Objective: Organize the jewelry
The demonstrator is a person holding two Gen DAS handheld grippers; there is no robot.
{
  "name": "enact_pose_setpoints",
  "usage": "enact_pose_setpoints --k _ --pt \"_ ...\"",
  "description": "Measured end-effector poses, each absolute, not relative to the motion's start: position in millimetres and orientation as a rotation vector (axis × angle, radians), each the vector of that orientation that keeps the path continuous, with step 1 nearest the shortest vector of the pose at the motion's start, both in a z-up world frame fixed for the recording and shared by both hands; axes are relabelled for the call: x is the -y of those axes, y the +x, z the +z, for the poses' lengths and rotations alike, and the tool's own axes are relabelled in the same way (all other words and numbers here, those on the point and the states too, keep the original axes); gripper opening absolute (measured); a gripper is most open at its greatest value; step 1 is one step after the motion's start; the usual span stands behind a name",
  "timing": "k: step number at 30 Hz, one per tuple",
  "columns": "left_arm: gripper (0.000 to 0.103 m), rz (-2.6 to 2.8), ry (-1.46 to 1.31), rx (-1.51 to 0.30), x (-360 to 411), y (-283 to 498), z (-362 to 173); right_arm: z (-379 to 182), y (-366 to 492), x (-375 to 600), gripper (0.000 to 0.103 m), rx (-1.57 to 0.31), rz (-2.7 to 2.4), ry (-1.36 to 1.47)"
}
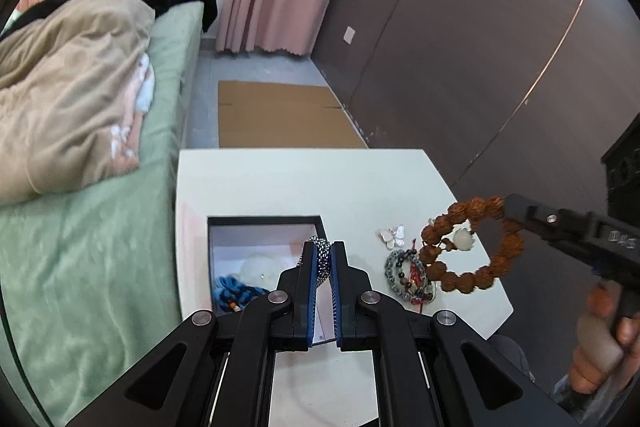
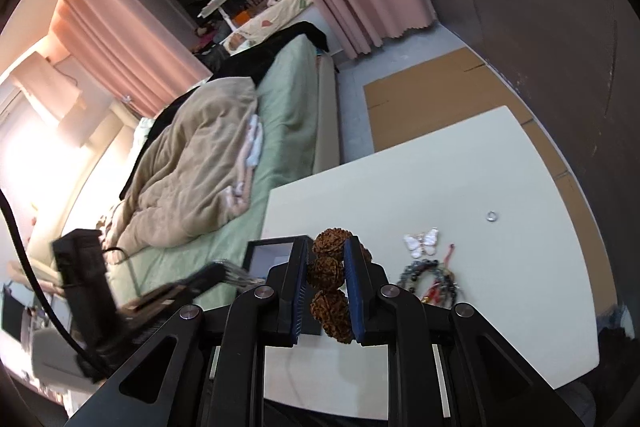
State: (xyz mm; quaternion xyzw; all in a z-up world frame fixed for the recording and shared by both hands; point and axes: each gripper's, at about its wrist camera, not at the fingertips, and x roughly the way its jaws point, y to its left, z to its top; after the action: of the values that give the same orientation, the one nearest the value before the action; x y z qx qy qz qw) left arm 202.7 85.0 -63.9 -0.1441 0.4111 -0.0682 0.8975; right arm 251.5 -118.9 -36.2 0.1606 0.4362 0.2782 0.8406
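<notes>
The left tool (image 1: 323, 269) pinches a black-and-white beaded chain (image 1: 322, 261) above the open jewelry box (image 1: 224, 223), where a blue cord (image 1: 234, 289) lies. The right tool (image 2: 327, 283) clamps a brown seed-bead bracelet (image 2: 329, 287), lifted off the white surface (image 2: 460, 167). On that surface just beside the box rest a butterfly brooch (image 2: 421, 242), a dark beaded bracelet (image 2: 430, 277) and, farther off, a small ring (image 2: 491, 215).
</notes>
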Motion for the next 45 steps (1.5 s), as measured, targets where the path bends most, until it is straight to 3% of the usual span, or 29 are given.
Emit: enact_pose_setpoints --k 8,10,12,14,16,34,41,45 --pt "0.008 -0.162 -0.337 -0.911 -81.1 219.0 -80.5 -30.8 240.7 103.9 0.020 -0.927 0.608 0.317" --pt "0.013 -0.161 -0.355 -0.944 -85.2 221.2 -83.6 -30.5 241.0 96.9 0.020 -0.929 0.618 0.309" --pt "0.036 -0.147 -0.381 -0.936 -94.8 217.1 -82.7 -31.1 240.9 88.8 0.020 -0.932 0.630 0.303" --pt "0.053 -0.122 -0.394 -0.902 -104.4 208.9 -77.8 -32.0 241.9 80.7 0.020 -0.936 0.644 0.301" --pt "0.061 -0.100 -0.406 -0.871 -115.0 200.3 -72.7 -32.9 243.2 72.8 0.020 -0.940 0.659 0.298" --pt "0.062 -0.015 -0.455 -0.822 -172.7 164.9 -58.8 -59.5 258.6 -9.5 0.022 -1.014 0.732 0.179" --pt "0.062 -0.011 -0.439 -0.825 -175.0 161.2 -57.9 -68.2 250.7 -0.2 0.051 -1.049 0.752 0.211" --pt "0.062 -0.028 -0.424 -0.833 -166.5 164.3 -58.5 -64.6 246.7 22.9 0.055 -1.034 0.726 0.239"
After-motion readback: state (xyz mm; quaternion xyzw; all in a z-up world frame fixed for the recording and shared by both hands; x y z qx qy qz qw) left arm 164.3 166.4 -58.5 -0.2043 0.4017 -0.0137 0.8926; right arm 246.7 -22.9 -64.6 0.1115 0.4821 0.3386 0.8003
